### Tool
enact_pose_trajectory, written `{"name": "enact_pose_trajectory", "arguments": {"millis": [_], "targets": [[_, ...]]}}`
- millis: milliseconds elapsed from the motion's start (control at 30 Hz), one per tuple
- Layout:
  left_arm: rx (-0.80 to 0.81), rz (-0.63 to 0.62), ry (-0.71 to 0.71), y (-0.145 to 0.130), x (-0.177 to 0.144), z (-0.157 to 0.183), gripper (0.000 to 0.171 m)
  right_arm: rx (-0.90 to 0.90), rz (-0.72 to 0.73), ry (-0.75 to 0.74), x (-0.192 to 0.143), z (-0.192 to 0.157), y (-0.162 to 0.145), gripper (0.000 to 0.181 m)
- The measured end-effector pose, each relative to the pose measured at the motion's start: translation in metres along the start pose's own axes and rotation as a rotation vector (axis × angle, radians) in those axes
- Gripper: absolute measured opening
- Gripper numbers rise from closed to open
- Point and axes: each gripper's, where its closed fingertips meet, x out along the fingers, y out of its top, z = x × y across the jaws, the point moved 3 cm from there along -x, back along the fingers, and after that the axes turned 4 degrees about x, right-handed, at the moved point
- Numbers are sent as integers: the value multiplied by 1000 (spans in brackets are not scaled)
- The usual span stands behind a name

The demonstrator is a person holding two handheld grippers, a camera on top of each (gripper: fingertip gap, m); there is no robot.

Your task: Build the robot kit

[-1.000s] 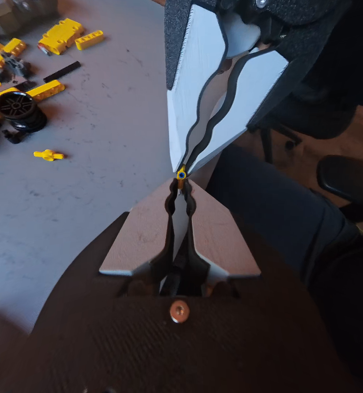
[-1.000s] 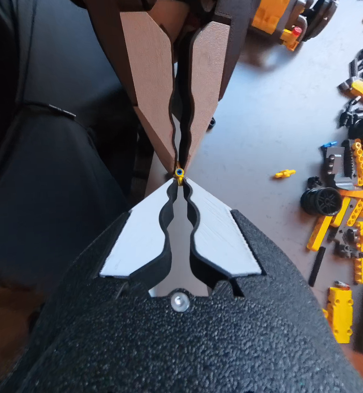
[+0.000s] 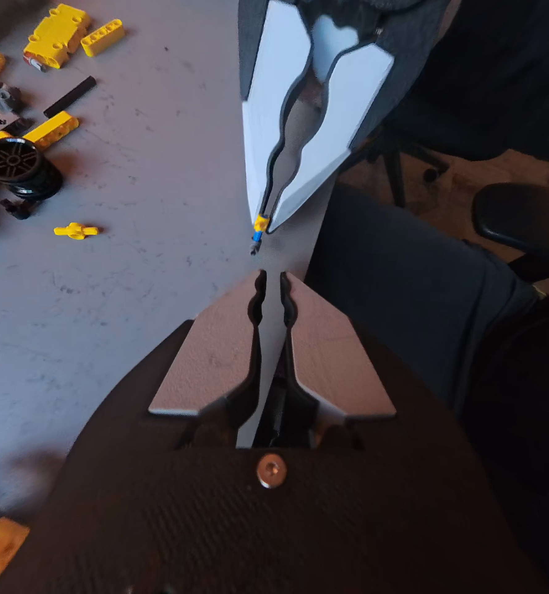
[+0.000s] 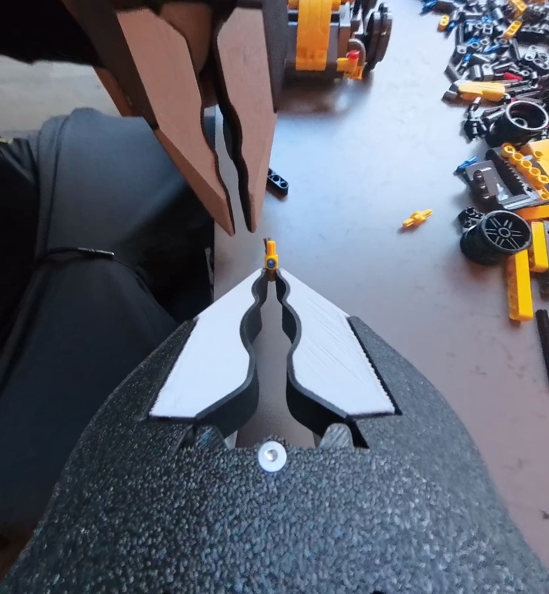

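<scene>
My right gripper (image 4: 270,271), with white fingers, is shut on a small yellow connector (image 4: 270,257) with a blue pin through it, held just above the grey table (image 4: 347,289) near its edge. In the left wrist view the right gripper (image 3: 263,227) comes down from the top with the connector (image 3: 261,222) at its tips, and a blue and grey pin end sticks out below. My left gripper (image 3: 272,272), with brown fingers, is slightly open and empty, a short way from the connector. It also shows in the right wrist view (image 4: 241,231).
A loose yellow cross piece (image 4: 416,219), a black wheel (image 4: 498,238), yellow beams (image 4: 520,289) and a black axle (image 4: 547,347) lie on the table. A partly built yellow vehicle (image 4: 324,38) stands farther back. A person's dark-trousered leg (image 3: 411,289) is beside the table edge. My left and right fingertips are right by each other.
Both grippers met tip to tip on the connector. Now my left gripper has let go, opened a little and drawn back. The right gripper keeps the connector.
</scene>
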Motion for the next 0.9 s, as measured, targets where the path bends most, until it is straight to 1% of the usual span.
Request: {"name": "enact_pose_trajectory", "arguments": {"millis": [133,200,300,367,500,633,700,767,800,900], "targets": [[6,2,34,-3,-2,-1,5,68,41,-2,-5,1,3,3],[5,21,43,-1,-7,0,6,125,79,26,-8,-4,7,3],[-14,82,32,3,-18,7,9,213,172,83,-12,-18,18,3],[-32,138,-1,6,-27,16,11,260,242,128,-12,-29,28,3],[-72,229,-51,4,-48,29,13,332,331,221,-6,-49,41,4],[-131,313,-131,-5,-66,45,13,369,339,293,8,-67,49,4],[-164,346,-147,-11,-72,48,13,370,332,326,16,-76,53,4],[-191,358,-165,-19,-75,51,9,360,329,354,24,-84,57,3],[-200,362,-165,-23,-77,51,4,354,327,366,28,-88,58,3],[-237,382,-179,-33,-80,53,3,343,324,378,37,-94,59,4]]}}
